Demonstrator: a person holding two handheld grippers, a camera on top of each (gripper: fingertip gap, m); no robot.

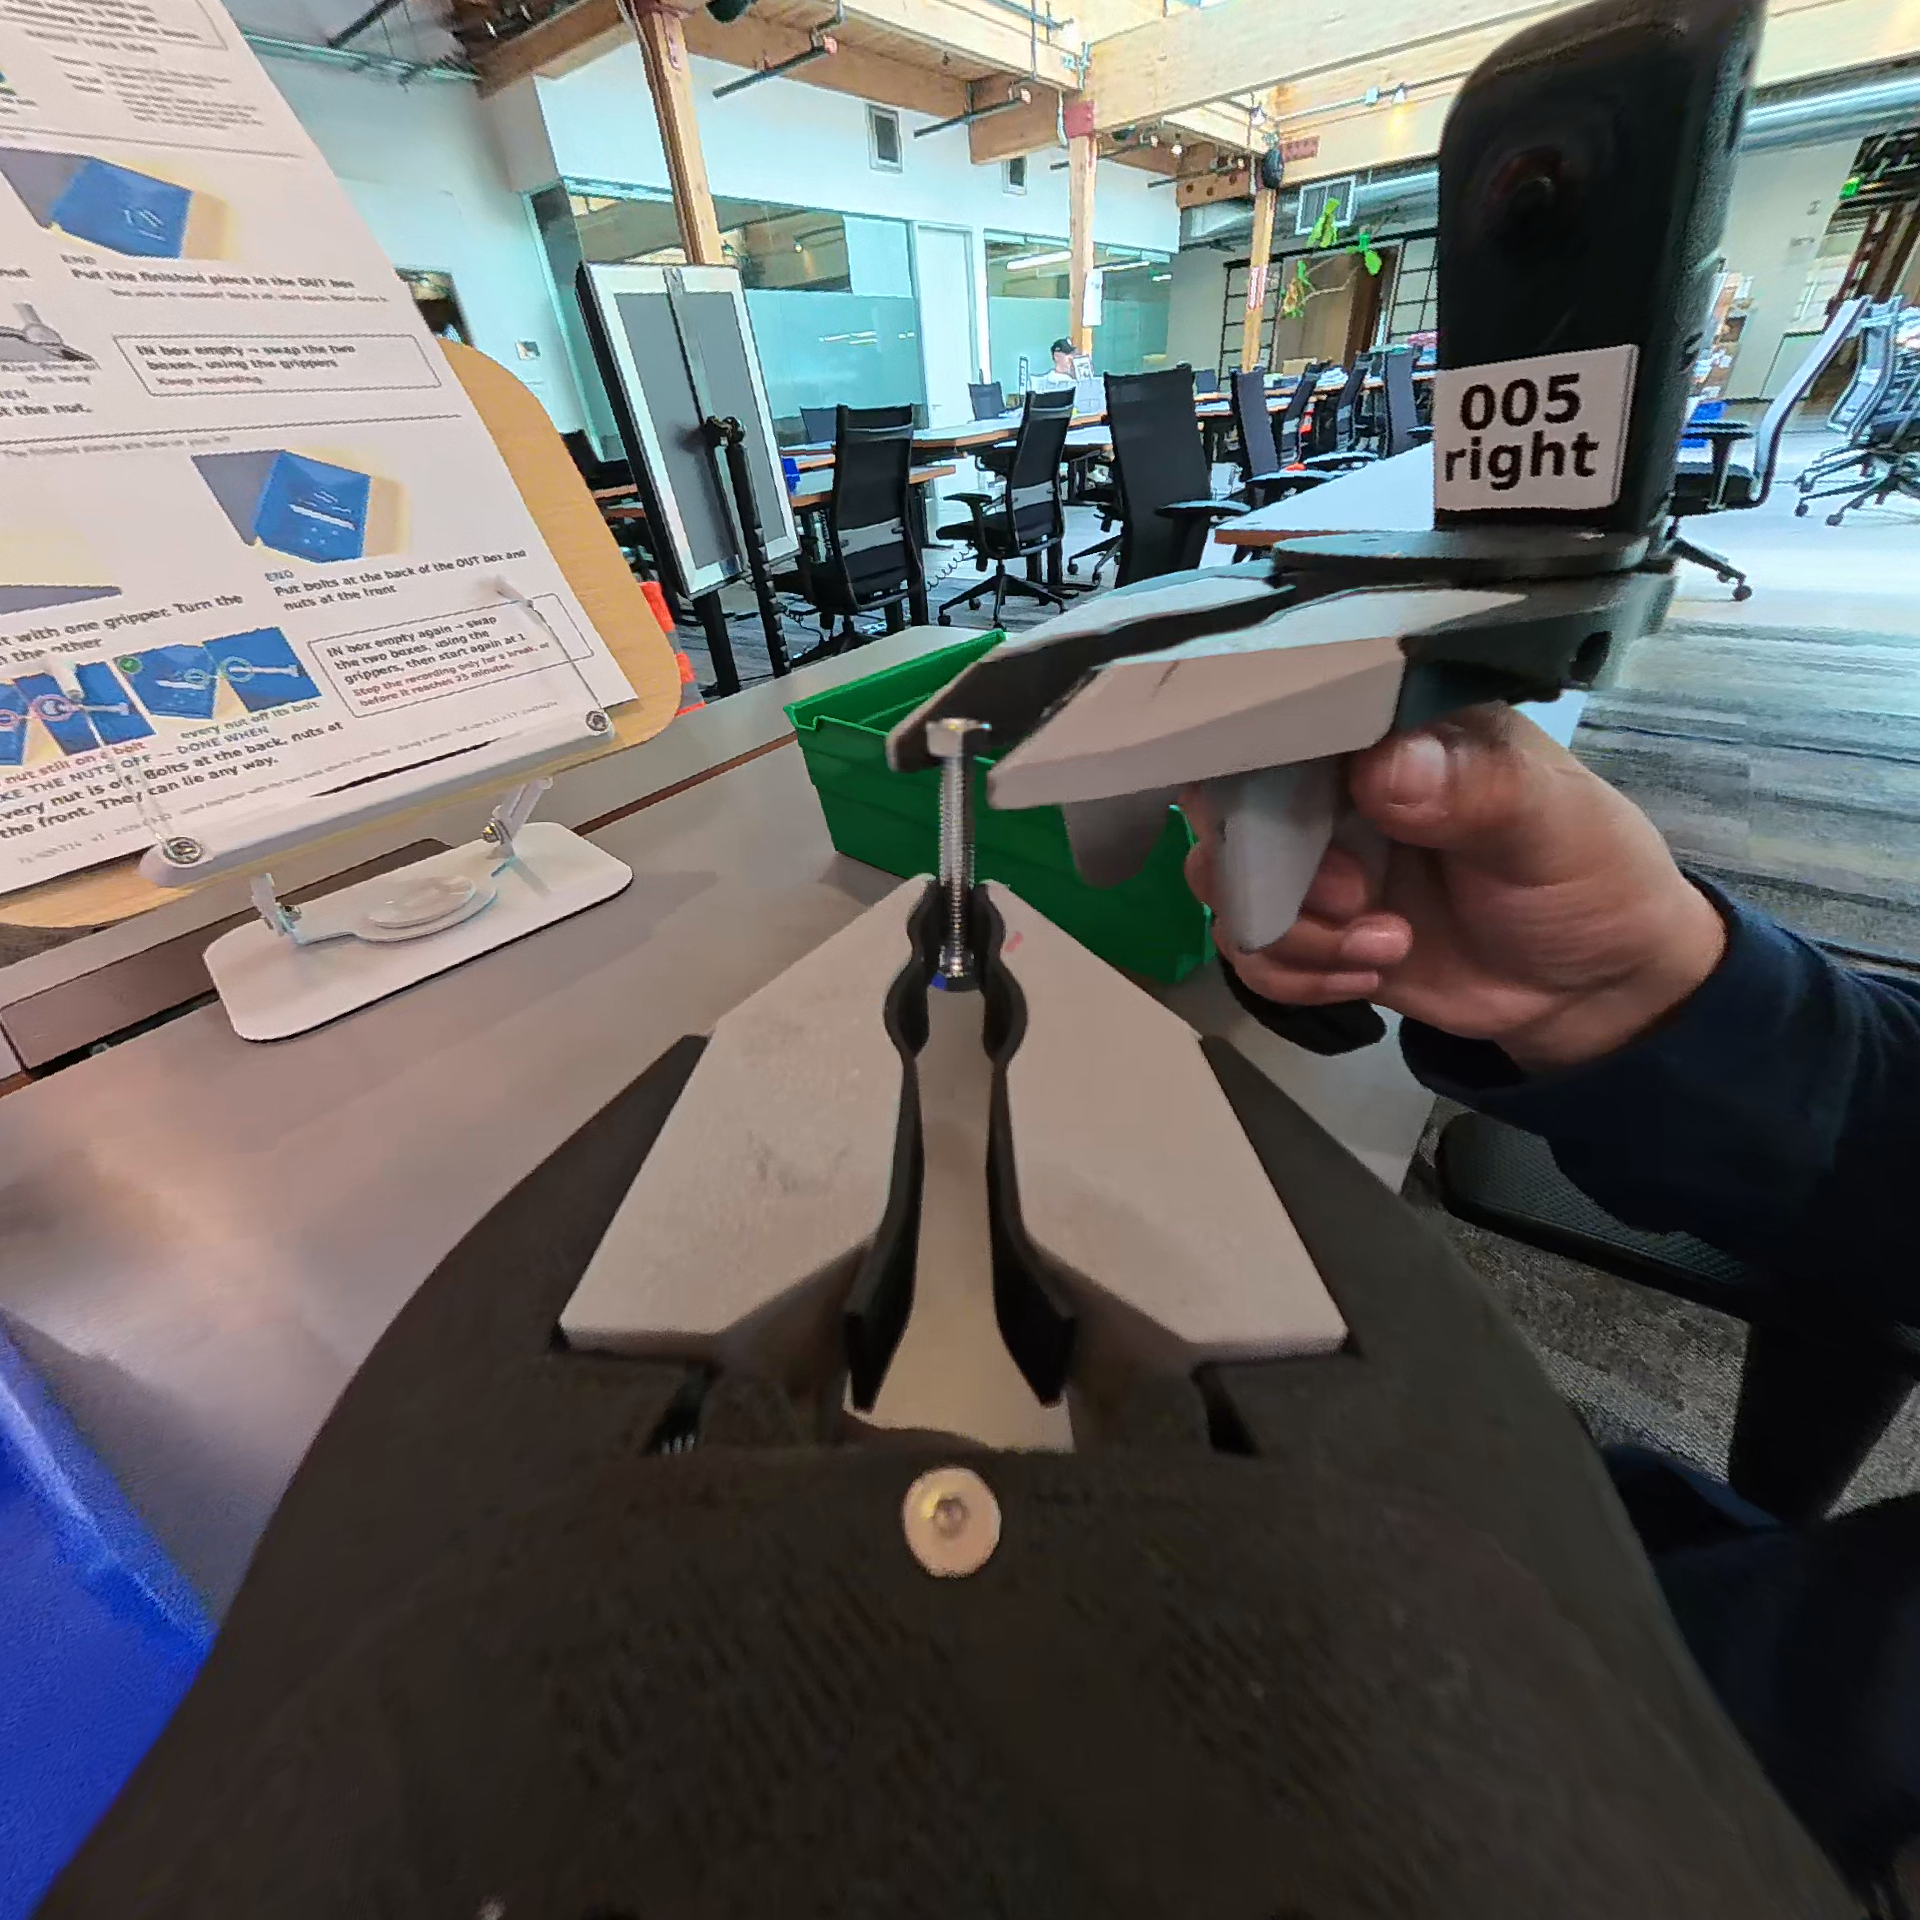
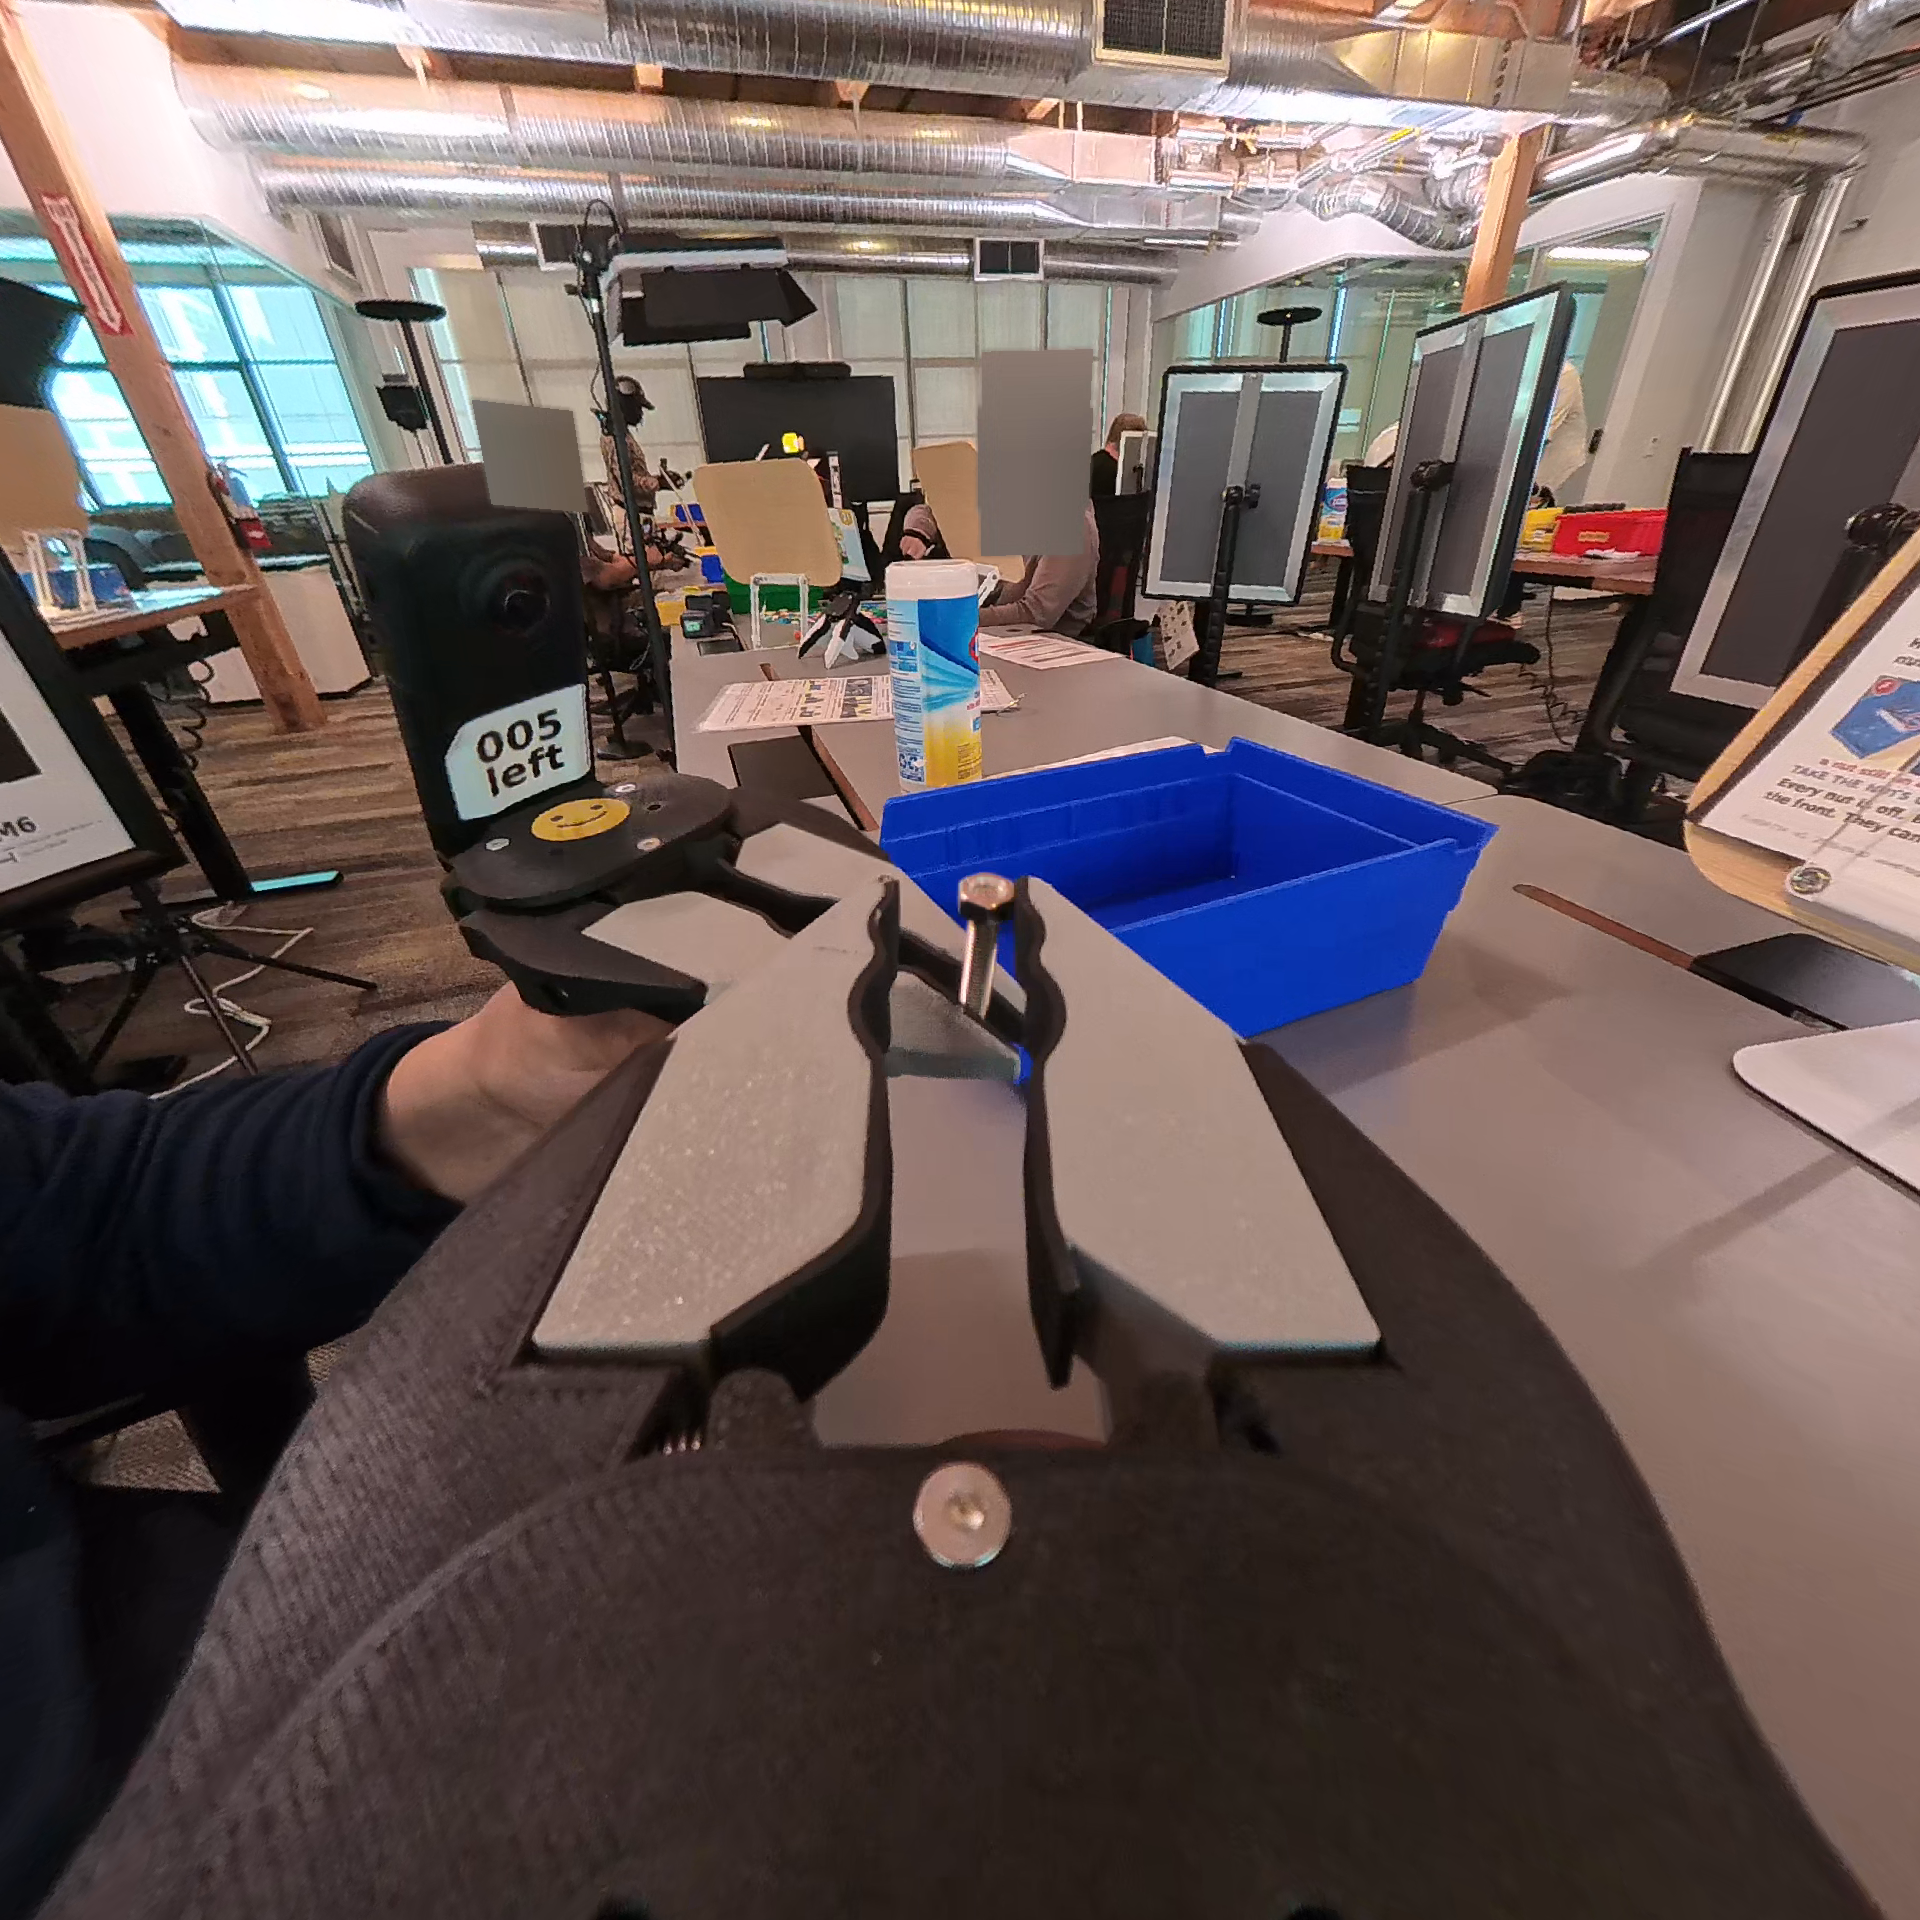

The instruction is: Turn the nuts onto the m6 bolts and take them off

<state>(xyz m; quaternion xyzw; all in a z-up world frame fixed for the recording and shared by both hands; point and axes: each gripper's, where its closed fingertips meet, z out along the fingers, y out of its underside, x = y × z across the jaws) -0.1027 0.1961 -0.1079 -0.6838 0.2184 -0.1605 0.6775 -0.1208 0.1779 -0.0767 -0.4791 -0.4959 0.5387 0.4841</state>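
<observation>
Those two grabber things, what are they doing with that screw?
A person holds a gripper in each hand above a grey table. The right gripper pinches the bolt by its head, so it hangs straight down. The left gripper has its jaws closed around the nut at the bolt's lower end. One turns against the other to screw the nut on or off; which way cannot be told. A blue bin and a green bin wait nearby.

Both handheld grippers are built w/ textured black plastic bodies, grey wedge-shaped fingers [image 1: 748, 1174] edged in black, and a silver screw [image 1: 951, 1522] at centre. A black camera pod w/ white label [image 1: 1527, 442] is mounted on the right unit; a yellow smiley sticker [image 2: 580, 819] is seen on the left. Dark navy sleeves [image 1: 1714, 1049] are worn.
</observation>
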